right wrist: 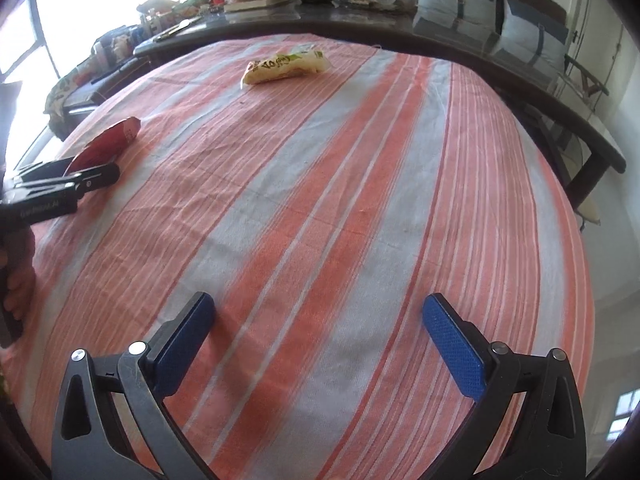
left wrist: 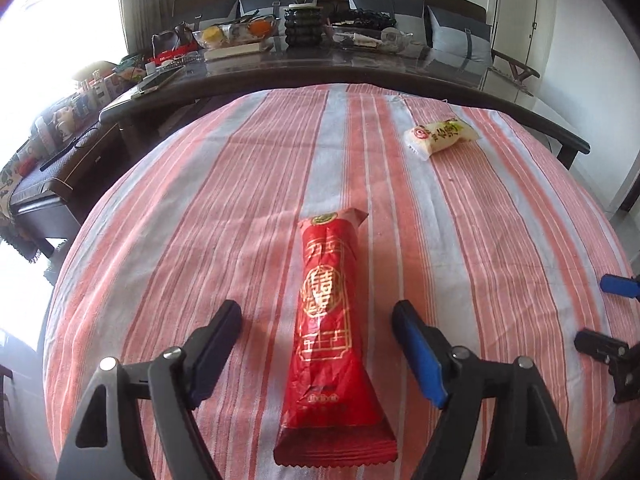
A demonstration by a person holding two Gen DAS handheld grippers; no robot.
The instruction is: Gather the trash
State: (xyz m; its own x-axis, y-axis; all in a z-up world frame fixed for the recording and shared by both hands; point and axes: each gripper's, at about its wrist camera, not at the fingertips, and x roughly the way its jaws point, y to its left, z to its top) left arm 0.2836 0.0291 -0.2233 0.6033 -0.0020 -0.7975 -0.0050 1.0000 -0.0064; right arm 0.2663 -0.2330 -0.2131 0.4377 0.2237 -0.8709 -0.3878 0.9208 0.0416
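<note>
Striped cloth-covered table (left wrist: 240,200), red wrapper (left wrist: 328,320), pale yellow wrapper (left wrist: 440,136) lying apart

Strong daylight pours in from the window (right wrist: 24,32) on the left side of both views, and it is so bright there that the glass looks plain white. The striped cloth (left wrist: 240,200) is well lit, with soft, short shadows under the gripper fingers (left wrist: 216,344). The dark table top (left wrist: 400,68) behind it shines and mirrors the cushions. Both pictures bend like a ball, so straight edges curve near the sides, and the corners go black. The near cloth in the right view looks a little blurry.
</note>
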